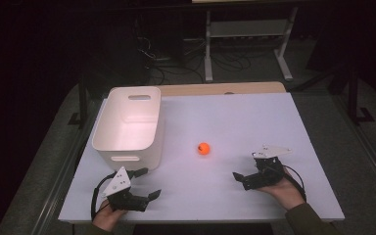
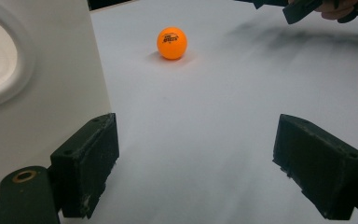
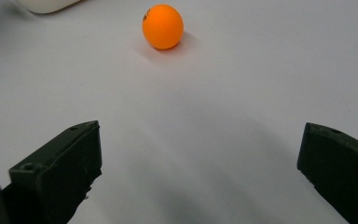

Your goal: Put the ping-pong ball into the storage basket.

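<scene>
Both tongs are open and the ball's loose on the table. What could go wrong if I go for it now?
The small orange ball sits free on the smooth white table; a glancing touch from the right tongs could roll it away. The left tongs sit close to the white plastic bin and might bump it.

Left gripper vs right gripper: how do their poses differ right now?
The left gripper sits just in front of the white bin; the right gripper lies on open table. The orange ball looks closer to the right gripper than to the left. Shared: both have jaws spread open, hold nothing, and point toward the ball.
</scene>
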`<state>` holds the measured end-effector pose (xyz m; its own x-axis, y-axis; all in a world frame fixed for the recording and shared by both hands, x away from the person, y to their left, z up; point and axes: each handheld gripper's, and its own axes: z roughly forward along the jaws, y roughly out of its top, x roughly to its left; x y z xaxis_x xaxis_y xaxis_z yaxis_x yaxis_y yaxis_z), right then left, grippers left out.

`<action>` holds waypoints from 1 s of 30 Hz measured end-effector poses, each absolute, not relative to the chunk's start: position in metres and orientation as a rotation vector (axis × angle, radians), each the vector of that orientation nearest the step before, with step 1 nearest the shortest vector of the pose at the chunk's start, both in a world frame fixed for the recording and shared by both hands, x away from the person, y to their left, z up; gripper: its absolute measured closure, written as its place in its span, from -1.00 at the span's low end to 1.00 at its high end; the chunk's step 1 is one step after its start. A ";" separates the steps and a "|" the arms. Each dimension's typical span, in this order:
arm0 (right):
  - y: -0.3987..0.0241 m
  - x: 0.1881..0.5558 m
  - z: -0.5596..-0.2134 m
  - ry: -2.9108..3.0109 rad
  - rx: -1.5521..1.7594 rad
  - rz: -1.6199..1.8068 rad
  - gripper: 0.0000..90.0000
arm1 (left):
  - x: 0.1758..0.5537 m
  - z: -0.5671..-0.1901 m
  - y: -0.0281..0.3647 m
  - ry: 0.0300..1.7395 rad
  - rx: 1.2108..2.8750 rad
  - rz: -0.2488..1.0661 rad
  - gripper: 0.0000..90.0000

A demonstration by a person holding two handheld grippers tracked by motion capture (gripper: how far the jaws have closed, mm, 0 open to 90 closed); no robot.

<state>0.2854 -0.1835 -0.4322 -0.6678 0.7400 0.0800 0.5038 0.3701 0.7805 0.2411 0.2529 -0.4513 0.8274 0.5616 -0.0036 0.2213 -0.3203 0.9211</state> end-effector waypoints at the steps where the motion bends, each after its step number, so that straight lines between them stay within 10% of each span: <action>1: -0.183 0.286 -0.432 2.351 1.099 1.187 -1.00 | 0.241 -0.451 0.253 0.587 1.903 0.383 -0.69; 30: -0.169 0.300 -0.431 2.385 1.080 1.190 -1.00 | 0.241 -0.451 0.253 0.585 1.900 0.387 -0.69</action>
<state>0.2998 -0.1694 -0.4310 -0.6877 0.7207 0.0877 0.5032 0.3862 0.7731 0.2409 0.2534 -0.4512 0.8274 0.5616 -0.0021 0.2185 -0.3184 0.9224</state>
